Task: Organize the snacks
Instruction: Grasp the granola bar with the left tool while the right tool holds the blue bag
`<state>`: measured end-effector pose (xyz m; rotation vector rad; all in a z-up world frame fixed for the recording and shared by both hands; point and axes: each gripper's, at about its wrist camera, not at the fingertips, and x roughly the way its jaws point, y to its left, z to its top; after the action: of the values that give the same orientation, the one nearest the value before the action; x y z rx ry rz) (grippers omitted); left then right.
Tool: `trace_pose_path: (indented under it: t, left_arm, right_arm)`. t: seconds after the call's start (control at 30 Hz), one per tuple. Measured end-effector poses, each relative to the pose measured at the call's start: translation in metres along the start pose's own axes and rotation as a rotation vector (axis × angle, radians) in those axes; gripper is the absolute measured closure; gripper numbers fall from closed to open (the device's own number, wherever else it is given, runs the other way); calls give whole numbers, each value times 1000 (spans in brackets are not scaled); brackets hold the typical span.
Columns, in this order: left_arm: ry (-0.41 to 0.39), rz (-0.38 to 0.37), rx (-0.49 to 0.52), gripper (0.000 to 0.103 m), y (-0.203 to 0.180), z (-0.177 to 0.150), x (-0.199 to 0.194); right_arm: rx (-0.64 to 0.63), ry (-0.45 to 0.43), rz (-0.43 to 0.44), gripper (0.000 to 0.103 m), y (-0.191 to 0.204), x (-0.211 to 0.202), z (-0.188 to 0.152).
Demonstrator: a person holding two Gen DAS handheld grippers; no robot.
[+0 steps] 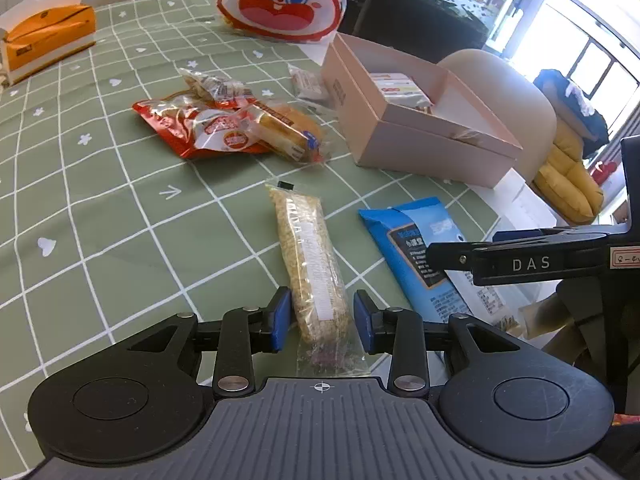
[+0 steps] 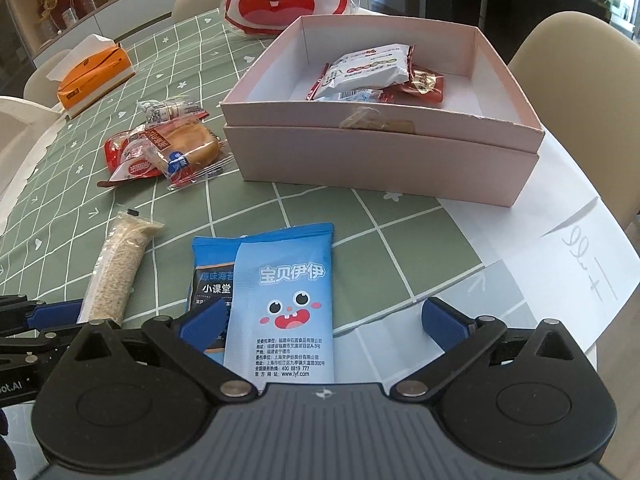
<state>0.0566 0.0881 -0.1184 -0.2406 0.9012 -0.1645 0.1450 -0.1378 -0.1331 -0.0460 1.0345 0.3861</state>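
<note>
hiding blue packet's (image 2: 280, 300) lower edge

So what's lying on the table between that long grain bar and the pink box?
In the right wrist view, bare green checked tablecloth separates the grain bar from the pink box.

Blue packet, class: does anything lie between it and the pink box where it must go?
Nothing visible does. Only bare tablecloth separates the blue packet from the pink box, whose open top has room beside the snacks inside.
</note>
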Motion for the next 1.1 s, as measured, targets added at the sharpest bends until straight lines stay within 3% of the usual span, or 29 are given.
trace_pose_path:
  t: [0.47,0.7,0.83,0.97,1.1]
  left_arm:
    - [-22,3,31,65,-7,9,12]
    - [3,-5,-62,67,-3,10,11]
    - [3,4,-91,68,-5,8,10]
    - [3,8,-137,68,-3,8,9]
    - [11,47,-129,68,-11,10,11]
  right_arm:
    - [24,3,-6,0,1,-3,-2]
    - [-55,80,64,4,-8,-5,5]
    - [-54,33,41,11,-15,-19,1]
    - [-135,-14,106,11,-7,-37,-9]
    - [-168,20,167,11,6,-37,-23]
